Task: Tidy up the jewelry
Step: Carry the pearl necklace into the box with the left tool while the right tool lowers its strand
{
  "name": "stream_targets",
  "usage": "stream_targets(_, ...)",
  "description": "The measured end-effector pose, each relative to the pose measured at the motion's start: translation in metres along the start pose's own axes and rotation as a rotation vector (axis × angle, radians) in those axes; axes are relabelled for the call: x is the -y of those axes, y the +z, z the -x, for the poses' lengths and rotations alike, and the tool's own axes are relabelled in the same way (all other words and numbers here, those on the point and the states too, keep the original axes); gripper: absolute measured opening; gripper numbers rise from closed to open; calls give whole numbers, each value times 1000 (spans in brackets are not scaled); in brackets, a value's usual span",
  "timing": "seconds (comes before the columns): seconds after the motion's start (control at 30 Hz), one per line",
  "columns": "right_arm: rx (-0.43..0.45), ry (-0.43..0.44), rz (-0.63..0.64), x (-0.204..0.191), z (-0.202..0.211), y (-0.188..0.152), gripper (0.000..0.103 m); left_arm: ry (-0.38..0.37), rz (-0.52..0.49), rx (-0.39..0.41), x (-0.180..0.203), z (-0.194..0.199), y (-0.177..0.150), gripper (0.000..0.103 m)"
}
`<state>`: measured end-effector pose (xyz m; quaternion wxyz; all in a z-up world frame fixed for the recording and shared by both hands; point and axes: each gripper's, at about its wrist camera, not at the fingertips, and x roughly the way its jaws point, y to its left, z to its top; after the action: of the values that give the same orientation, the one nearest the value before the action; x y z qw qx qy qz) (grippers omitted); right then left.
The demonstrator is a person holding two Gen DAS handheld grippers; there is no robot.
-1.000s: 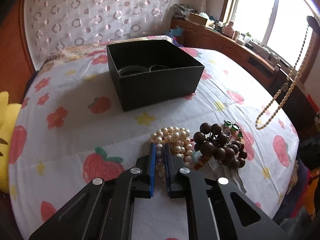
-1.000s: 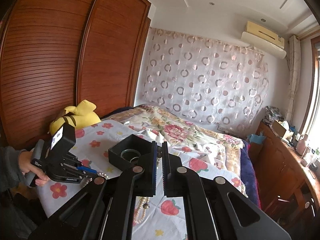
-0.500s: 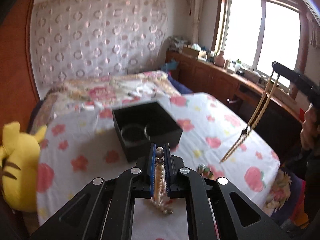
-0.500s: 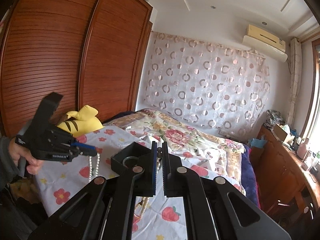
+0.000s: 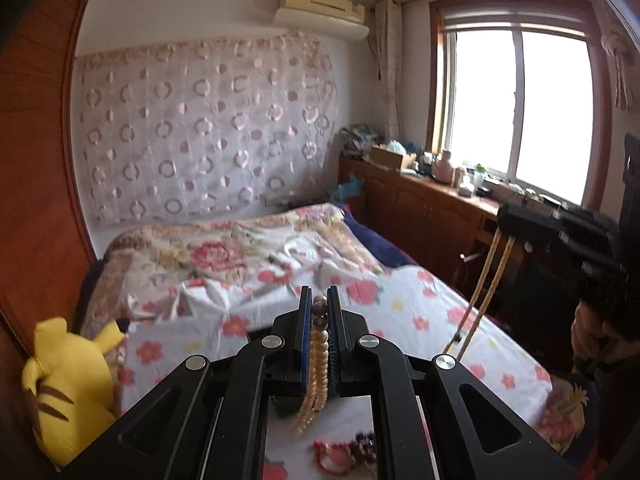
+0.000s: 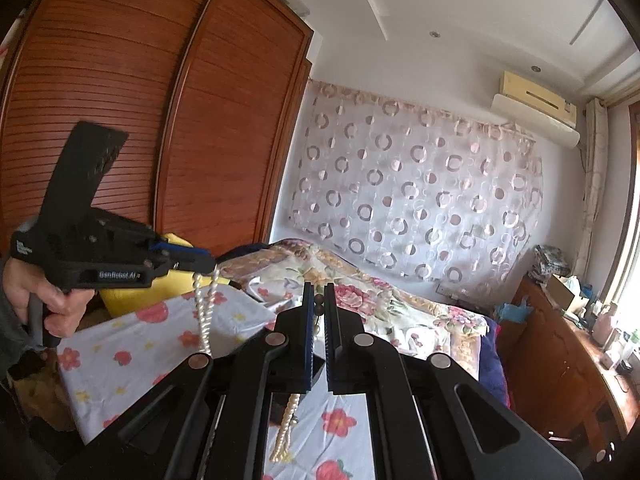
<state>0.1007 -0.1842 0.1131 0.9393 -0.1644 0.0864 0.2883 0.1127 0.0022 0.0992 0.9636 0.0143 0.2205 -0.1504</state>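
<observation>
My left gripper (image 5: 319, 292) is shut on a white pearl strand (image 5: 316, 372), which hangs doubled below the jaws, high above the bed. The right wrist view shows that left gripper (image 6: 208, 260) in a person's hand (image 6: 52, 300), pearls (image 6: 204, 312) dangling from it. My right gripper (image 6: 319, 286) is shut on a cream bead necklace (image 6: 286, 428), whose loop hangs underneath. From the left wrist view, the right gripper (image 5: 516, 224) is at the right with its necklace (image 5: 484, 292) trailing down. A red bracelet and dark beads (image 5: 344, 450) lie on the sheet below. My left gripper hides most of the black box.
The bed has a strawberry-print sheet (image 5: 420, 312) and a floral quilt (image 5: 224, 256) further back. A yellow plush toy (image 5: 68, 392) sits at its left edge. A wooden wardrobe (image 6: 140, 120) stands to the left, and a cluttered wooden sideboard (image 5: 440, 208) runs under the window.
My left gripper rose well off the bed, lifting the pearl strand out of the jewelry pile and tilting up; the black box dropped below view. The right gripper rose a little with its necklace.
</observation>
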Motion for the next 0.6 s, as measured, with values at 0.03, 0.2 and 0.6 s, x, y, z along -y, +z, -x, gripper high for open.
stream_targets(0.03,0,-1,2,1,-2,3,5,6,-1,5,-1,-1,7,7)
stream_targets(0.2,-1,0,-5,4,-14,12,5,39,2,31,-7,-10,39,7)
stream_targets(0.6,-46,6,-21,10,-61,16,5,56,56,-60,-33,-76,34,7)
